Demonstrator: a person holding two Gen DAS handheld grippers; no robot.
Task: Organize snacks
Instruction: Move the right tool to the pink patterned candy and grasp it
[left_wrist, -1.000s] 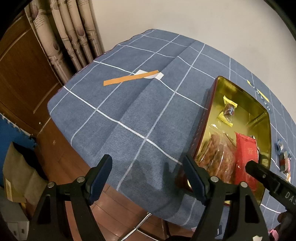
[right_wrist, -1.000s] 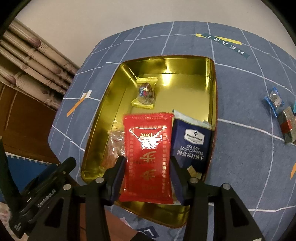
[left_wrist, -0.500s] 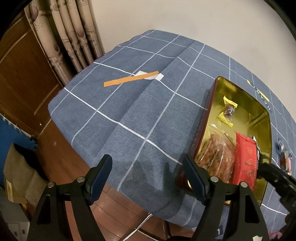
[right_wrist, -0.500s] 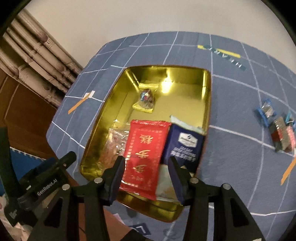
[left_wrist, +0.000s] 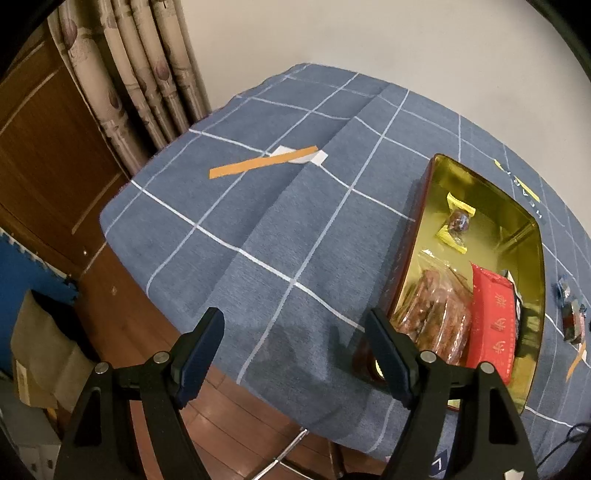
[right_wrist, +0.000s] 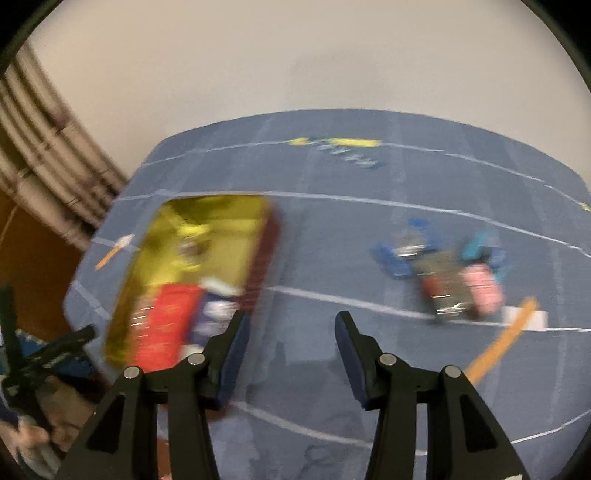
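Observation:
A gold tin tray (left_wrist: 532, 236) sits on the blue checked tablecloth (left_wrist: 280, 221). In it lie a red packet (left_wrist: 493, 325), a clear bag of brown snacks (left_wrist: 434, 310), a yellow-wrapped sweet (left_wrist: 456, 223) and a dark blue cracker pack, mostly hidden. My left gripper (left_wrist: 295, 354) is open and empty over the table's near edge, left of the tray. In the blurred right wrist view, my right gripper (right_wrist: 291, 350) is open and empty over bare cloth, between the tray (right_wrist: 147, 243) and a cluster of loose wrapped snacks (right_wrist: 447, 273).
An orange strip on a white label (left_wrist: 262, 164) lies at the far left of the table. Another orange strip (right_wrist: 498, 343) lies right of the loose snacks. Curtains (left_wrist: 140, 74) and a wooden door stand left. The floor shows below the table edge.
My right gripper has let go of the red packet, which now lies in the tray, and has swung quickly right toward the loose snacks. My left gripper has not moved.

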